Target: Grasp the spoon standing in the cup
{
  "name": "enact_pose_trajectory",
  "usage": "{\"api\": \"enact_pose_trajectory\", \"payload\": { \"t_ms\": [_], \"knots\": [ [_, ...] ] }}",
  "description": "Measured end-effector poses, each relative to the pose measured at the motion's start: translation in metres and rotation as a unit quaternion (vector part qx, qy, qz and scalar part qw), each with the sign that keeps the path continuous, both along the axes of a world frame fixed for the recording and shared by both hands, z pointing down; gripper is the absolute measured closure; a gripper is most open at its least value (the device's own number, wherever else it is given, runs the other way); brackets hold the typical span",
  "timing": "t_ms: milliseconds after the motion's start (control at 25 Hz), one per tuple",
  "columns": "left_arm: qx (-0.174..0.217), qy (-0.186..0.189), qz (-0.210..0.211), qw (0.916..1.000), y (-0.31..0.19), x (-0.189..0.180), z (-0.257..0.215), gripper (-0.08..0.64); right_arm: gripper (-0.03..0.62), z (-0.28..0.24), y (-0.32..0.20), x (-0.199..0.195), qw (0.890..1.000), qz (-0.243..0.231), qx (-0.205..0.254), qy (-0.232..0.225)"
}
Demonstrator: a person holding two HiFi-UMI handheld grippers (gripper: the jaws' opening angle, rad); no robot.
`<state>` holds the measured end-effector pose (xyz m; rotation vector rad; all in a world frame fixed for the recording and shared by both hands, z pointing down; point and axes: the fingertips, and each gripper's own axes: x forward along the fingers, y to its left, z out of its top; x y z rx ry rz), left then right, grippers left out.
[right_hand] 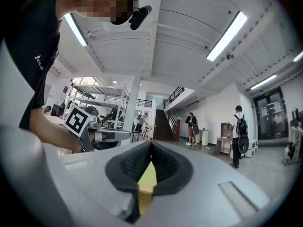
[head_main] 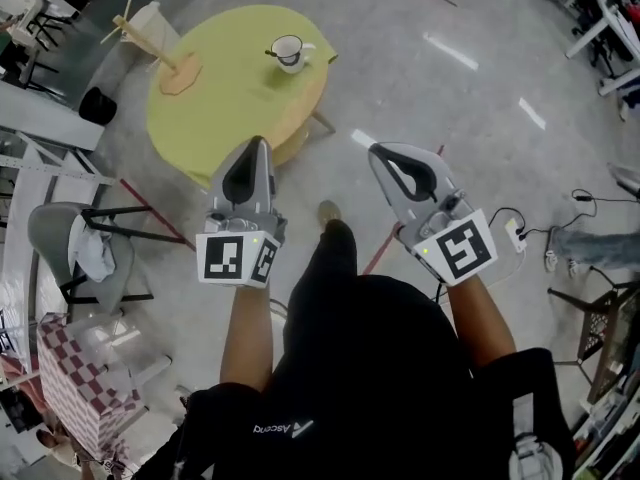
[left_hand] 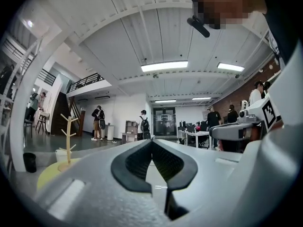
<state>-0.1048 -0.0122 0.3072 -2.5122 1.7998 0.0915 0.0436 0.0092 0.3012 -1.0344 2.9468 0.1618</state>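
Left hand-held gripper (head_main: 257, 144) and right hand-held gripper (head_main: 377, 152): I hold both closed and empty, well short of the cup (head_main: 291, 54) with its spoon (head_main: 271, 54).

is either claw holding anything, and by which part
Nothing is held. The left claw and right claw are both shut and empty, away from the spoon in the cup on the yellow table.

White lettering beside a small white logo on the person's black shirt (head_main: 330, 408), seen upside down from above, appears to read "Ascend". Nothing else is legible.
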Motion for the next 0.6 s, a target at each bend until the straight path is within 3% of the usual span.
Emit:
{"api": "enact_pose_trajectory", "payload": {
  "t_ms": [320, 600],
  "knots": [
    [-0.021, -0.006, 0.008, 0.9997, -0.145, -0.039, 0.024, 0.548, 0.589, -0.005, -0.141, -0.057, 1.000, -0.005, -0.001, 0.020],
    [-0.053, -0.011, 0.015, 0.9984, -0.217, -0.046, 0.049, 0.545, 0.589, -0.002, -0.213, -0.080, 0.999, -0.012, -0.010, 0.032]
  ]
}}
